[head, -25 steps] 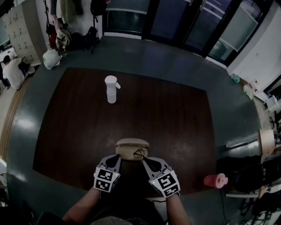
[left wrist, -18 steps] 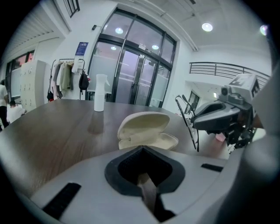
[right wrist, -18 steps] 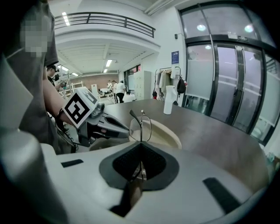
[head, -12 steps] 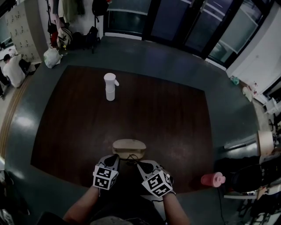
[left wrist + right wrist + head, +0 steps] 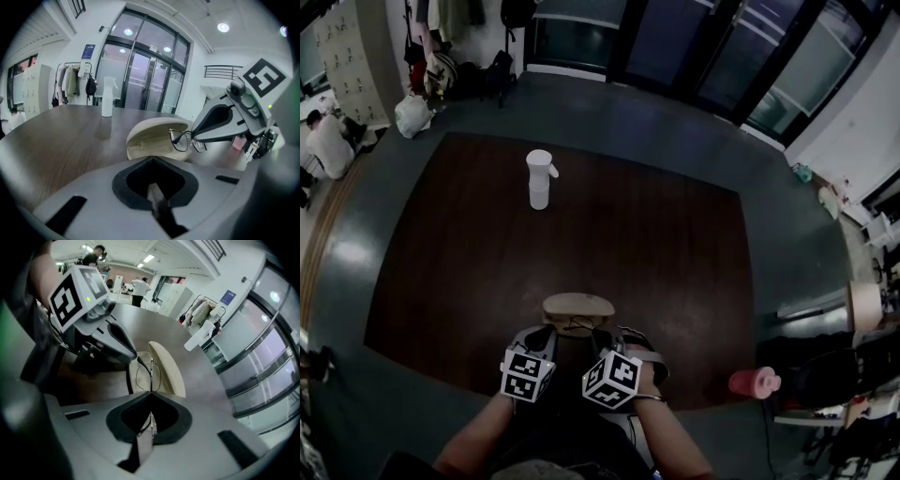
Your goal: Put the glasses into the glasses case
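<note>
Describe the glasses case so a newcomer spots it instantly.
Start at the dark wooden table and go to the middle of its near edge. The glasses case is the beige oval clamshell there, with thin-framed glasses just in front of it. The only lookalike in colour, a tall white bottle, stands upright at the far side.

The table (image 5: 656, 253) is dark brown with a fine wood grain, on a grey-blue floor (image 5: 787, 234). The glasses case (image 5: 577, 307) is pale beige, cream inside; the glasses (image 5: 185, 140) have thin dark rims. The left gripper (image 5: 546, 336) and right gripper (image 5: 193, 137) are light grey with black pads, their marker cubes (image 5: 527, 377) white with black squares. The spray bottle (image 5: 540, 178) is white, and the cup (image 5: 757, 382) is pink.
</note>
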Motion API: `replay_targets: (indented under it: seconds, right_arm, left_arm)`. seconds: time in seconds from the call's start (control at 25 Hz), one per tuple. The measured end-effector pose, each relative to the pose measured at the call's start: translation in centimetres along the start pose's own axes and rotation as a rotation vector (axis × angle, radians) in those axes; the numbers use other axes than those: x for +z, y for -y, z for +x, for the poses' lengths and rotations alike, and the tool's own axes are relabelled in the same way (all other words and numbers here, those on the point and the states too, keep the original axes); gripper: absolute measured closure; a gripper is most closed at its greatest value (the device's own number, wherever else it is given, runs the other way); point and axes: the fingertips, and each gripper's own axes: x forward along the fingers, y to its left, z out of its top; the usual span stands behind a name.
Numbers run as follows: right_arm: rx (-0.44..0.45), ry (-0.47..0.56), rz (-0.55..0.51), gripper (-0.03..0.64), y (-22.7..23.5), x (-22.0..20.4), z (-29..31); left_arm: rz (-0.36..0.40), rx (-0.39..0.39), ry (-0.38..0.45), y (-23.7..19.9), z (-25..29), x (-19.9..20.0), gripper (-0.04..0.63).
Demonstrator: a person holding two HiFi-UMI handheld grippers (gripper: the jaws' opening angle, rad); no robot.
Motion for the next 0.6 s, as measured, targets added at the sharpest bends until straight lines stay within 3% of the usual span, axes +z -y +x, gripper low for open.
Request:
replay_targets:
  seconds: [0.36,0.6]
  right_arm:
    - [-0.103,-0.080,-0.110,0.629,1.2,1.5,2.9]
    - [-0.073,-0.061,-0.152,0.629,0.3,2.8,4.3]
  left_arm:
    - [0.005,-0.020,0.006,0.1,0.1,0.4,0.589]
    - [-0.004,-0.044,0.010,0.1,0.0,0.1,0.589]
